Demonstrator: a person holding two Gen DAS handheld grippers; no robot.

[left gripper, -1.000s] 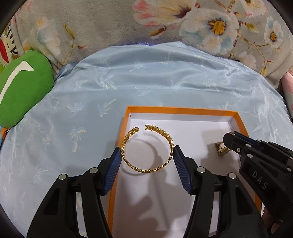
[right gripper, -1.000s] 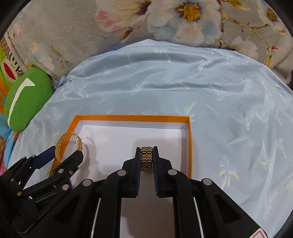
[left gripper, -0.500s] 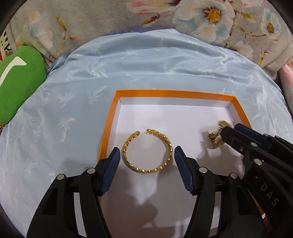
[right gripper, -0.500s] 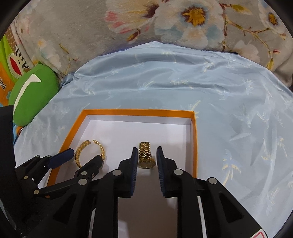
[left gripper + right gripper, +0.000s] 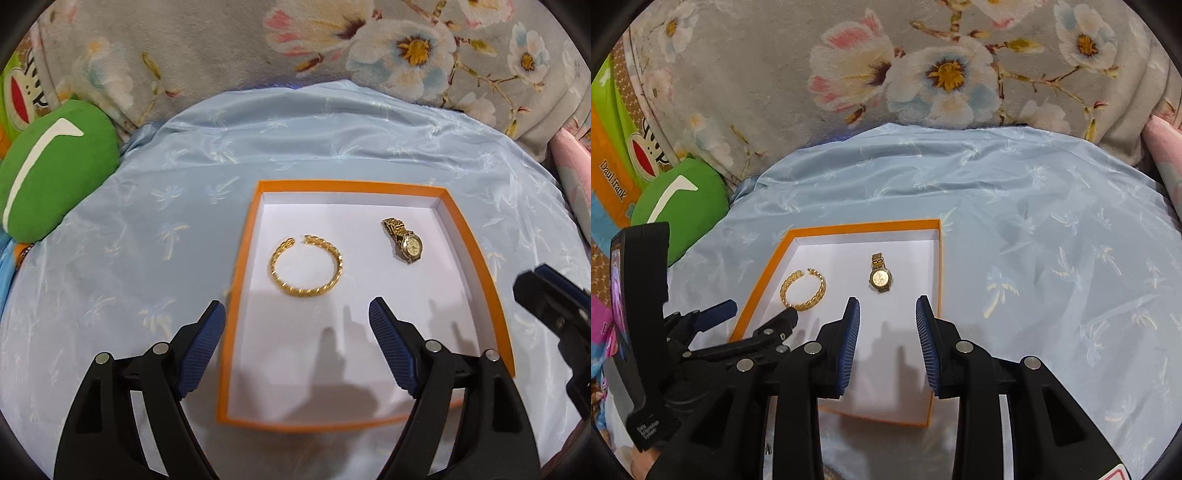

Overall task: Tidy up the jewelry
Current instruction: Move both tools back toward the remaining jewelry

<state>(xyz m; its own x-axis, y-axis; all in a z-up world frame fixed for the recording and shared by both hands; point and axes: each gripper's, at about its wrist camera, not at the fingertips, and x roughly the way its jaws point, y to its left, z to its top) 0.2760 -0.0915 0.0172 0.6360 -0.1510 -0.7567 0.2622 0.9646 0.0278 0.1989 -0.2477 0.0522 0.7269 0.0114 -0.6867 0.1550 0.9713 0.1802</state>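
Bracelet (image 5: 306, 266) gold, open cuff, flat on white floor of orange box (image 5: 476, 258), left half, gold watch (image 5: 404, 242) beside it right, apart, left gripper (image 5: 297, 319) jaws spread, empty, near edge, right gripper (image 5: 888, 314) jaws spread, empty, blue cloth (image 5: 147, 221) underneath.

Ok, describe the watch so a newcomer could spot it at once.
Find the orange-rimmed box with a white floor, lying on the pale blue cloth. Two gold pieces lie apart inside it. The watch is the one nearer the box's right wall: small, with a round pale dial and a link band, unlike the open braided bangle on its left.
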